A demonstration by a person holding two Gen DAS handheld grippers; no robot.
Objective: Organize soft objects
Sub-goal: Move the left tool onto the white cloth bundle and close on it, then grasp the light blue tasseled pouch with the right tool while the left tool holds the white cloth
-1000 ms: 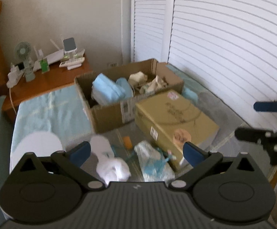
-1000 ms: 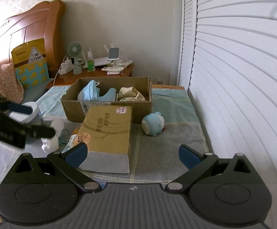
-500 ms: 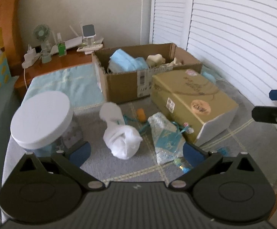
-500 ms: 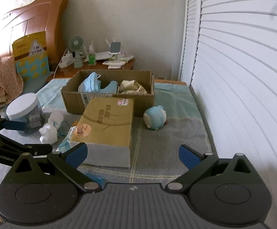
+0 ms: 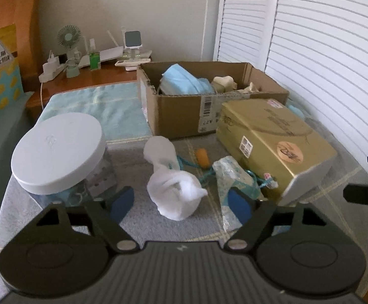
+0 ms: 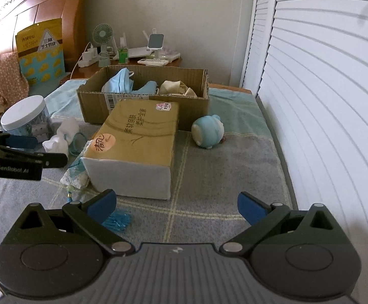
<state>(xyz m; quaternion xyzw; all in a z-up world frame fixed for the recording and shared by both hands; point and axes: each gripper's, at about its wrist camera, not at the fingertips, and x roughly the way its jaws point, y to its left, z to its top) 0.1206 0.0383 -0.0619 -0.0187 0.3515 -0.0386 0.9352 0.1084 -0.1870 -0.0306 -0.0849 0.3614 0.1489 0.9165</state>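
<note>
Two grippers spread, empty; left gripper has just been narrowing, sock ahead between its jaws, untouched. We should descend, pinch its bunched middle, then carry it to the box beyond.

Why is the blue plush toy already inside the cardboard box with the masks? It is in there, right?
Not quite. The plush toy isn't in the box; it lies outside it on the blanket, near the box's right front corner, beside the gold tissue pack. The right wrist view shows this. The masks are indeed in the box.
</note>
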